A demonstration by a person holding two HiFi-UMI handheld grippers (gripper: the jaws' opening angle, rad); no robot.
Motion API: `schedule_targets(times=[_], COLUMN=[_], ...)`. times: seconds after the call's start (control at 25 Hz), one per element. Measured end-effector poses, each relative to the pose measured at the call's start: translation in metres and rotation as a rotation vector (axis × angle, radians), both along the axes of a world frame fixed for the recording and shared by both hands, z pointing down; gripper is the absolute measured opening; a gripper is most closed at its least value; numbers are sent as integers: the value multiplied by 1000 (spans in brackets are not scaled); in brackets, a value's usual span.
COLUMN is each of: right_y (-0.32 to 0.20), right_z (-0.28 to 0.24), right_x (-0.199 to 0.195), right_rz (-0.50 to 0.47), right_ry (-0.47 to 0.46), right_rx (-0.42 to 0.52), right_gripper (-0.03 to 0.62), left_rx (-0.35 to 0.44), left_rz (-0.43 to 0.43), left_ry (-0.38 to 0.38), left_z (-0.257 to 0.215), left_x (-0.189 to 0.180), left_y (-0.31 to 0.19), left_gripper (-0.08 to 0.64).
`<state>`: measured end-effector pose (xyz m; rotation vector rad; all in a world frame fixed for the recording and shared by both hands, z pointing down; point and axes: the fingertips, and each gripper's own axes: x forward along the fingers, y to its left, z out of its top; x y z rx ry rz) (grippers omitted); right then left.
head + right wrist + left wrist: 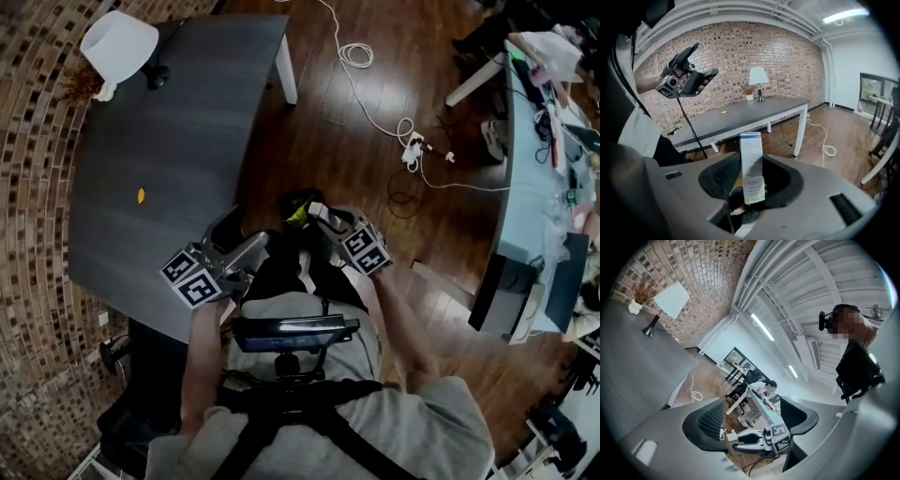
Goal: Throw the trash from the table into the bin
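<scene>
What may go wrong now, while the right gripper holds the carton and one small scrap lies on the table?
1. The carton sticks far out beyond the jaws of the right gripper; it may tilt or slip before release.
2. The orange scrap on the table is small and flat; the open left gripper may fail to pinch it.
</scene>
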<state>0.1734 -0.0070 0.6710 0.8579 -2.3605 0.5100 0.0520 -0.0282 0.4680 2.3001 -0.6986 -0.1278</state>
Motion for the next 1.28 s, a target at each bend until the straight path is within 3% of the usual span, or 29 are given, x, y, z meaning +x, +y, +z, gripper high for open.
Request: schedule_targets(times=[0.88, 1.12, 1.28], right_y=[-14, -15, -17], right_z=[64, 62, 38], right_x=[-50, -51, -49], right_rz=[-124, -107, -73], right_ry=[208, 211, 148], right_rx=[-166, -170, -120], right_gripper=[177, 215, 213], left_rx=[-63, -63, -55], left_rz=[-98, -85, -74], left_ry=[92, 98, 94], left_z=[22, 22, 20], left_x=[-58, -54, -50], left_y=[-14, -12, -10], left_gripper=[359, 359, 359])
